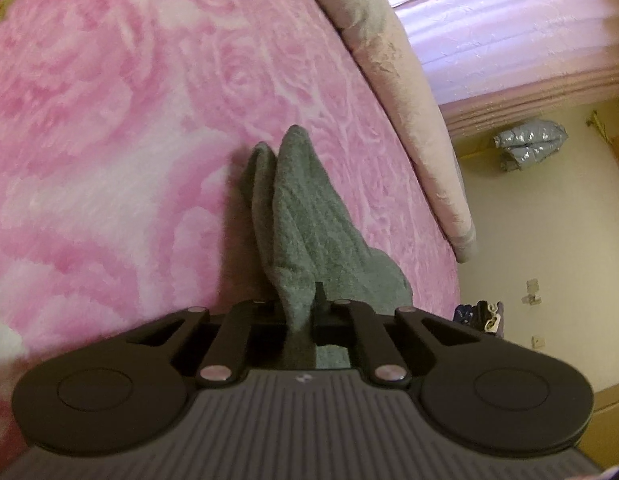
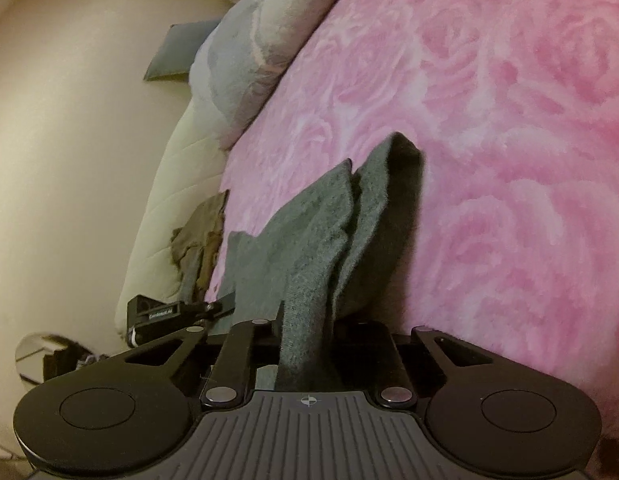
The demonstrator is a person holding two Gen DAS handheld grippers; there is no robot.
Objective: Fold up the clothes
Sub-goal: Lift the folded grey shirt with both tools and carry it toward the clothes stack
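A grey-green knitted garment (image 1: 305,216) hangs over a pink rose-patterned blanket (image 1: 109,120). My left gripper (image 1: 297,312) is shut on one bunched edge of it, and the cloth falls in folds ahead of the jaws. In the right wrist view my right gripper (image 2: 305,320) is shut on another bunched part of the same garment (image 2: 329,220), which drapes down toward the blanket (image 2: 489,140). The left gripper's body (image 2: 165,312) shows at the left of that view, close beside the cloth. The fingertips of both grippers are hidden in fabric.
A beige folded cover (image 1: 413,112) lies along the bed edge, with pale floor (image 1: 541,240) and a grey bag (image 1: 529,144) beyond. In the right wrist view a blue-grey pillow (image 2: 245,64), a brown cloth (image 2: 201,240) and a pale mattress side (image 2: 169,200) lie left of the blanket.
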